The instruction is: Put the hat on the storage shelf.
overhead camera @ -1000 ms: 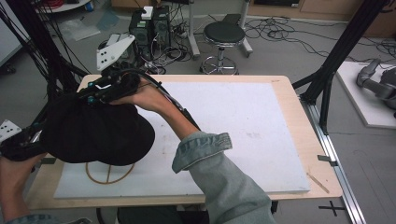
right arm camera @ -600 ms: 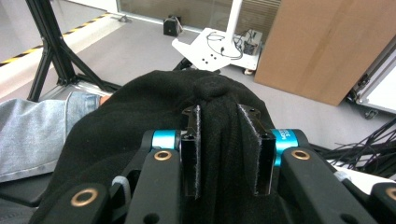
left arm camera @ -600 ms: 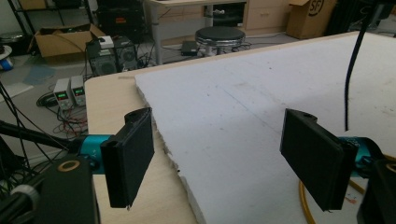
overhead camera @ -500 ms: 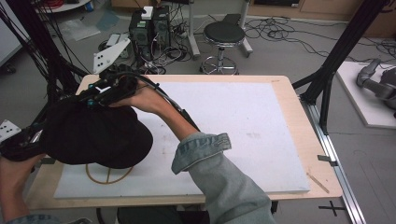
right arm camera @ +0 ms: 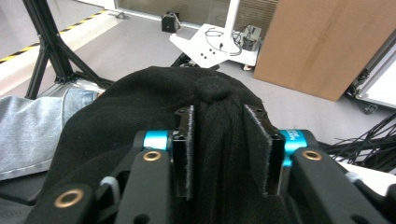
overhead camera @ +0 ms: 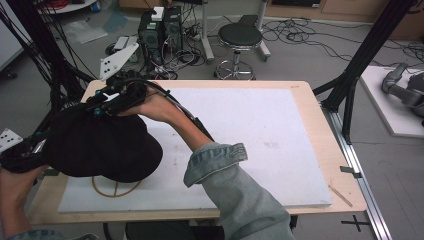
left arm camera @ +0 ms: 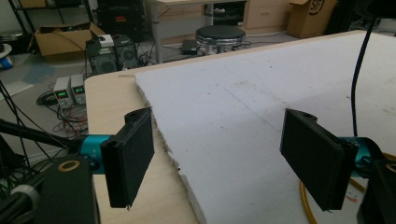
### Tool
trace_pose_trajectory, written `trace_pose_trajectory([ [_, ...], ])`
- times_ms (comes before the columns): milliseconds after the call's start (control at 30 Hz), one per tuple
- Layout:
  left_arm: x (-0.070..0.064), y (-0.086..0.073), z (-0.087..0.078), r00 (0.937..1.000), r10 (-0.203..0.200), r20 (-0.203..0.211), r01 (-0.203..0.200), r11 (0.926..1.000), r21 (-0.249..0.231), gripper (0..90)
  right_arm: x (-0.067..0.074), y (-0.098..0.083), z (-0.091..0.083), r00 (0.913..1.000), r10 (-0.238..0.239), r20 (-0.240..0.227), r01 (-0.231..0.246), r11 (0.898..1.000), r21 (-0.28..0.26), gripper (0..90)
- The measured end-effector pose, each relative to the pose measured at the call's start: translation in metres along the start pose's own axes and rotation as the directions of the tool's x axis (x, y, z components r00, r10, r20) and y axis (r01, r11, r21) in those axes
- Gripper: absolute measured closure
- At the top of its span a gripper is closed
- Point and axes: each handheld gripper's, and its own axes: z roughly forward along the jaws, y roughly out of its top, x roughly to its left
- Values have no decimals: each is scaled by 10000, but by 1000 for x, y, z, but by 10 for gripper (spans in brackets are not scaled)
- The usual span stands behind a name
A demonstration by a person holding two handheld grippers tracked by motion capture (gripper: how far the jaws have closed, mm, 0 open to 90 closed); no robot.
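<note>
While your right tongs (right arm camera: pixel 226 154) pinch a fold of the black cap (overhead camera: pixel 100 145) just below its top button (right arm camera: pixel 212 87), the cap hangs off them over the left end of the worktop (overhead camera: pixel 310 100). Crown fabric fills the gap between the two pads, so those jaws are narrow and holding cloth. In the high view the right tongs (overhead camera: pixel 112 102) sit at the cap's far upper edge, with your right hand (overhead camera: pixel 150 105) reaching across from the middle of the white board (overhead camera: pixel 260 130).

Your left tongs (left arm camera: pixel 224 154) stand wide with nothing between them, looking out across the board's torn edge. In the high view they sit at the cap's near left edge (overhead camera: pixel 22 150), touching or very close to it; whether any cloth lies inside the jaws you cannot tell from there.

The cap spreads from the right tongs down and toward you, long axis running roughly left-near to right-far, its near edge drooping over a tan ring (overhead camera: pixel 116 187) that lies on the board. The left tongs are the free pair and the nearer to the cap's low side, so the next grip probably falls to them: the cap lies just right of and beyond them.
</note>
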Motion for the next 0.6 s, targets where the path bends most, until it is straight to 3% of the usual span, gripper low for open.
trace_pose_trajectory([
  [600, 1, -1, 0, 10000, -14, 19, 14, 10000, -6, 262, 0, -2, -1, 9994, 130, 320, -133, 9999, 71, 546],
])
